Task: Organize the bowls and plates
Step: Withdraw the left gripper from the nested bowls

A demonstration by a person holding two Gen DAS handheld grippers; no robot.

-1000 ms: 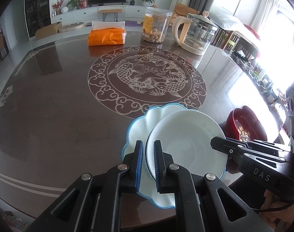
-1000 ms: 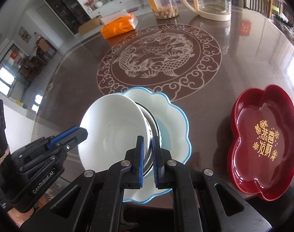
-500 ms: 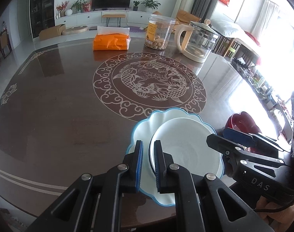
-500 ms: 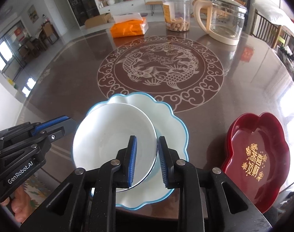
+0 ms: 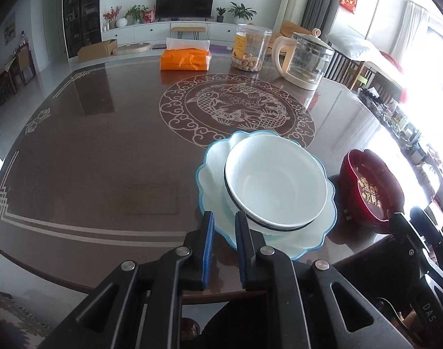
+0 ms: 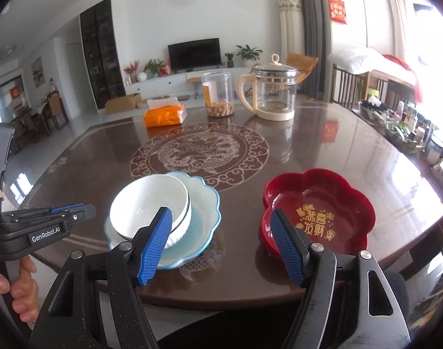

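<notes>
The left gripper [image 5: 224, 229] points steeply down, its blue-padded fingers [image 5: 208, 234] nearly together with only a narrow gap, the jaws just beginning to part and nothing between them. A bare hand [image 6: 16, 290] grips its handle at the near left. The right gripper [image 6: 221, 232] tilts less steeply, its fingers [image 6: 156, 240] spread wide and opening, empty between the pads.

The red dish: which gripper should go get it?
Probably the right. The red dish lies just ahead of the right gripper, whose jaws are opening with nothing between them. The left gripper sits by the blue plate, beyond the white bowl from the dish.
</notes>
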